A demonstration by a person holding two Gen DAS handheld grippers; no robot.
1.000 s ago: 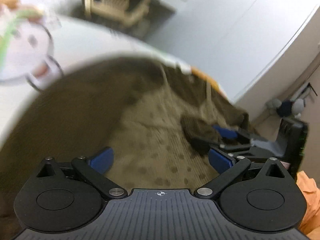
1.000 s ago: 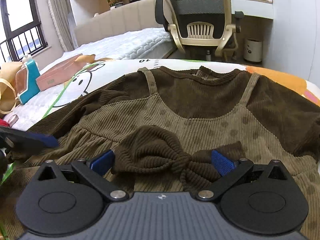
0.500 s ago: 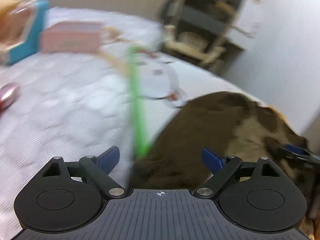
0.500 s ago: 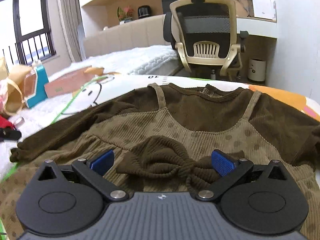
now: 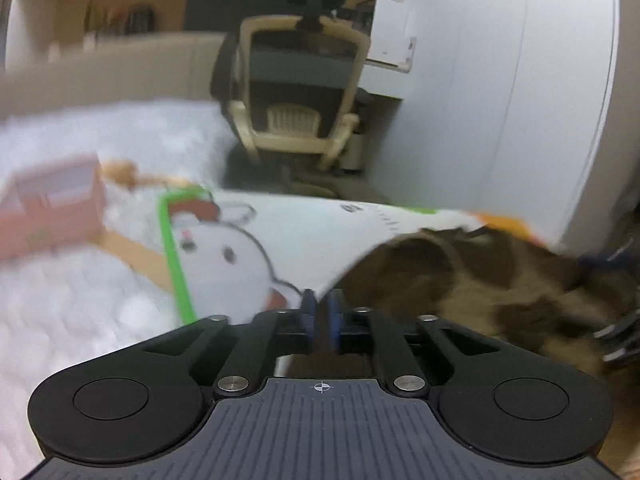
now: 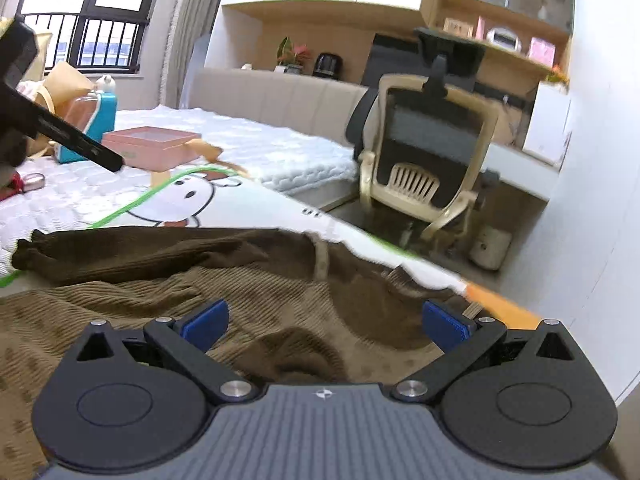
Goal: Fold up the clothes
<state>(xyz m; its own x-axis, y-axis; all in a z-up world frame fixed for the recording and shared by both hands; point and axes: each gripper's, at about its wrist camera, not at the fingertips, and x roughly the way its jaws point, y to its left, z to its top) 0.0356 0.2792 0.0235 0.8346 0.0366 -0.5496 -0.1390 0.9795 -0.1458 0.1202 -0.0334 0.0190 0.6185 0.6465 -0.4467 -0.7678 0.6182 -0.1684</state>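
A brown knit top with a tan dotted pinafore front (image 6: 260, 280) lies spread on a cartoon-print sheet (image 6: 188, 200). Its left sleeve (image 6: 120, 252) stretches flat to the left. My right gripper (image 6: 324, 322) is open just above the chest, with the dark bow (image 6: 288, 352) between its fingers. My left gripper (image 5: 320, 316) is shut over the garment's (image 5: 460, 280) left edge. I see no cloth between its pads. In the right wrist view the left gripper (image 6: 72, 136) hangs in the air above the sleeve. The left wrist view is blurred.
An office chair (image 6: 424, 168) stands past the bed's far edge beside a small bin (image 6: 490, 248). A pink box (image 6: 152, 148) and a teal bottle (image 6: 100, 120) sit on the white mattress at left. A white wall (image 5: 500, 100) closes the right side.
My left gripper swung from over the garment's middle out to its left edge, rose and shut. My right gripper moved forward over the bow toward the neckline and stayed open.
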